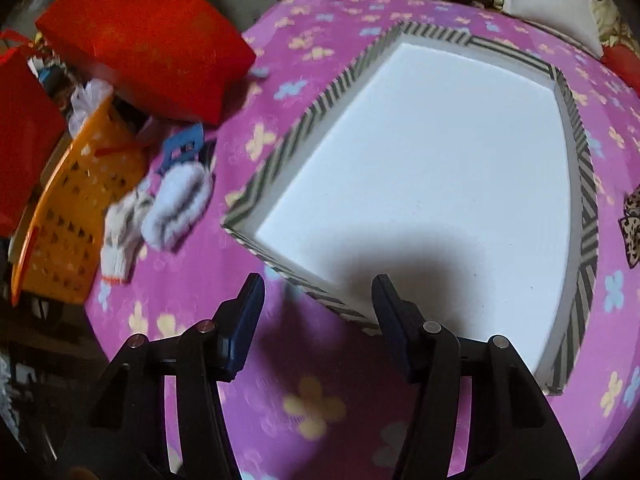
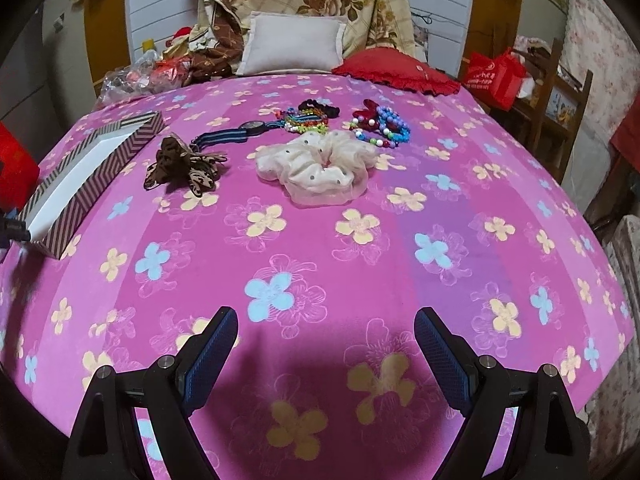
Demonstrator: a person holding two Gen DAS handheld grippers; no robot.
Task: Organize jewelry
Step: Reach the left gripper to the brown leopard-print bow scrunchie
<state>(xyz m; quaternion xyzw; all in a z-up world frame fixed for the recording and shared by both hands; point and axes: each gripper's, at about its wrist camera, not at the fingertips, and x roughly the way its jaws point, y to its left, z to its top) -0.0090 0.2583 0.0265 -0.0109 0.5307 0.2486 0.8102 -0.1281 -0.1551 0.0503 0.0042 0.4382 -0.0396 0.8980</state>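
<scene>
A striped box (image 1: 582, 184) with a white inside lies open and holds nothing on the pink flowered bed; it also shows at the left of the right wrist view (image 2: 96, 176). My left gripper (image 1: 318, 286) is open and empty over its near corner. My right gripper (image 2: 326, 320) is open and empty above the bedspread, well short of the items. Ahead of it lie a brown patterned bow (image 2: 184, 166), a striped-band watch (image 2: 240, 130), a white dotted scrunchie (image 2: 316, 170), coloured bead bracelets (image 2: 380, 122) and a dark scrunchie (image 2: 320, 106).
An orange basket (image 1: 68, 216), fluffy white items (image 1: 176, 204), a blue clip (image 1: 182, 146) and a red bag (image 1: 148, 36) sit left of the box. A grey pillow (image 2: 294, 44) and red cushion (image 2: 396, 70) lie at the head of the bed.
</scene>
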